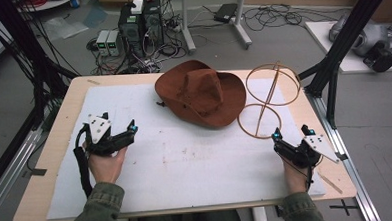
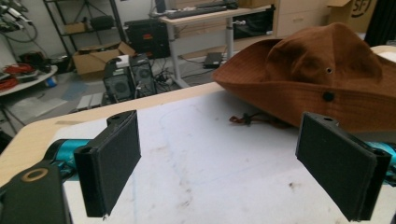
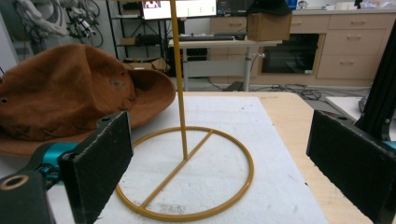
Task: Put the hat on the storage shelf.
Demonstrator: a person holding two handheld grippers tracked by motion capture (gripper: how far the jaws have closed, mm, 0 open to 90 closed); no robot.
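Resting crown-up on the white mat [image 1: 186, 156] toward the far middle of the table [image 1: 50, 147]: one brown hat [image 1: 201, 98], wide-brimmed, of a matte, suede-like cloth with a faint woven grain. Crown soft and dented, brim wavy and slightly drooping; a small dark stud and a metal eyelet sit on the crown's side, and a reddish-brown cord trails from under the brim onto the mat. Just beside the hat, toward the right edge: one hat stand [image 1: 269, 105] of thin mustard-coloured rod, with a flat ring base crossed by a single bar, an upright stem, and a second ring at the top. The hat's brim lies close to the base ring; whether they touch cannot be told. Mat: white, thin, foam-like, lightly stained, covering most of the pale wooden tabletop.

Left gripper [image 1: 133, 127]: black body, flat dark padded jaws spread wide with nothing between them, pointing toward the hat and well apart from it. Right gripper [image 1: 292, 132]: same make, jaws likewise spread and empty, near the stand's base ring.
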